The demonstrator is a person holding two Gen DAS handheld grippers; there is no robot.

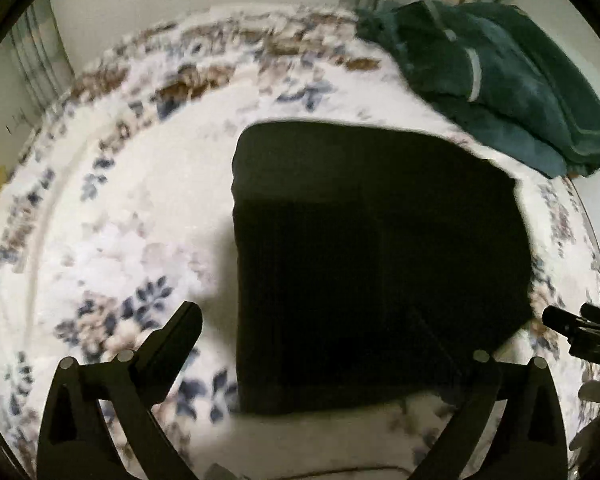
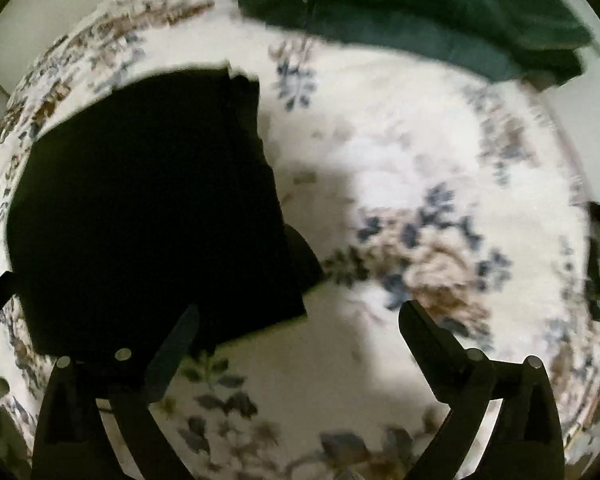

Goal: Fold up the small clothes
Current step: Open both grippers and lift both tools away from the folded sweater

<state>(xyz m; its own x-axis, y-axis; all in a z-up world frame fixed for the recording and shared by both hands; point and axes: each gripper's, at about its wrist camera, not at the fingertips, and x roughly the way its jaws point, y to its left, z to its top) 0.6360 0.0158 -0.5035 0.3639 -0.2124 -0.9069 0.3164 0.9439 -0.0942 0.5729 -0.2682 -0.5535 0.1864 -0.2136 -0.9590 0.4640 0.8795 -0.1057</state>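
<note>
A black folded garment [image 1: 376, 264] lies flat on a white floral bedspread [image 1: 120, 216]. My left gripper [image 1: 304, 320] is open above the garment's near edge, its left finger over the bedspread and its right finger dark against the cloth. In the right wrist view the garment [image 2: 148, 208] lies at the left. My right gripper [image 2: 300, 316] is open and empty, its left finger at the garment's near right corner and its right finger over the floral bedspread [image 2: 420, 160]. The right gripper's tip also shows at the right edge of the left wrist view [image 1: 560, 320].
A folded dark green towel pile [image 1: 496, 80] sits at the far right of the bed; it also shows at the top of the right wrist view [image 2: 420, 12]. A pale wall and curtains stand behind the bed. The bed edge curves around left and right.
</note>
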